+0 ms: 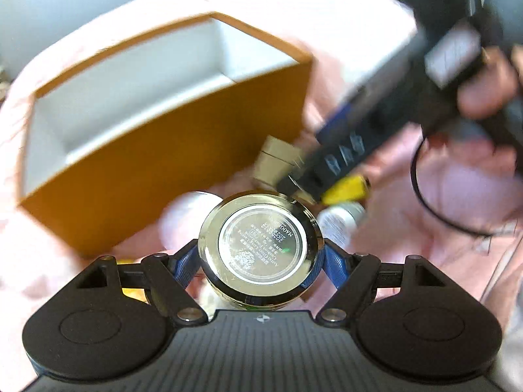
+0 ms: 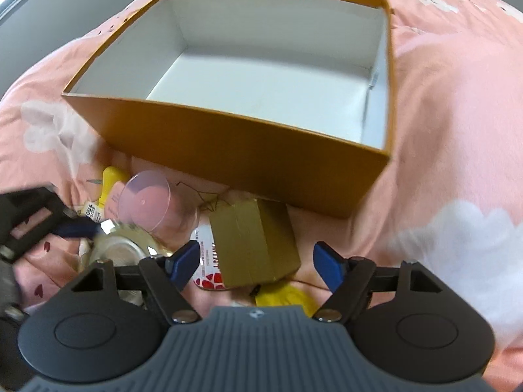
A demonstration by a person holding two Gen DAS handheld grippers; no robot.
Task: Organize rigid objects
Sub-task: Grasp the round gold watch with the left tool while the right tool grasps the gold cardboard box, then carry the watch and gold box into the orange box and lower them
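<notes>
While our left tool (image 1: 261, 258) clamps the round gold compact (image 1: 260, 245), label facing us, our right tool (image 2: 256, 266) gapes over the upward-slanting gold carton (image 2: 255, 245)

We read this as home, most likely bedroom; soft pink bedsheet (image 2: 441, 104) with white cloud prints and small red hearts covers whole surface, wrinkled and puffed like bedding over mattress; household odds lie on it beside orange cardboard box (image 2: 228, 150) with white inside: gold carton (image 2: 255, 245), clear plastic lid (image 2: 145, 201), yellow items (image 2: 284, 294), round gold cosmetic compact (image 1: 260, 248) with printed label; grey wall or floor (image 2: 42, 26) shows at edge; no bench, no shelving.
</notes>
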